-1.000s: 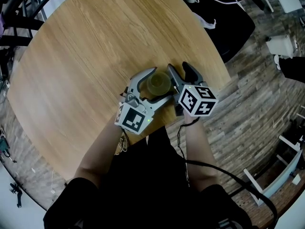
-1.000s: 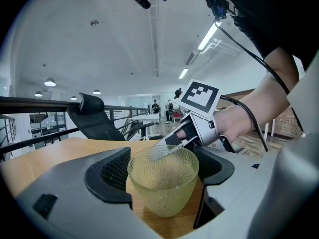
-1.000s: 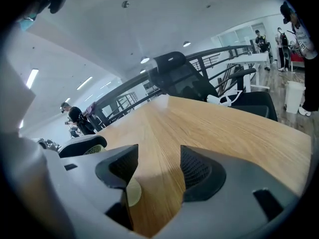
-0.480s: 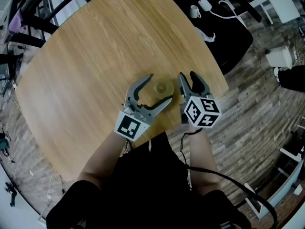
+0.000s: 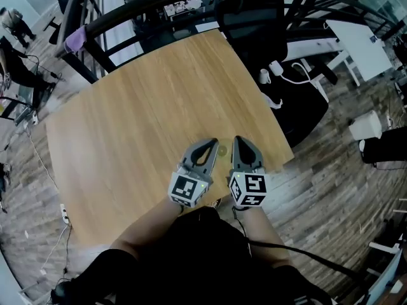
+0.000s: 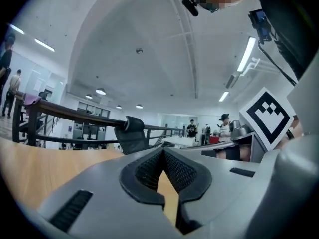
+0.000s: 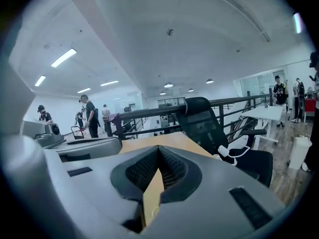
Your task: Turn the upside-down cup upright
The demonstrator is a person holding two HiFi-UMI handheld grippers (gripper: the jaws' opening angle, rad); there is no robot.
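cup (image 5: pixel 221 150) on table (image 5: pixel 127 119), between left gripper (image 5: pixel 212 143) and right gripper (image 5: pixel 238 141), fingers pressed together

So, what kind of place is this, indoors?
Probably an open office or workshop hall, perhaps on an upper floor. A wooden table stands beside a black office chair and a dark railing, with long ceiling lights overhead.
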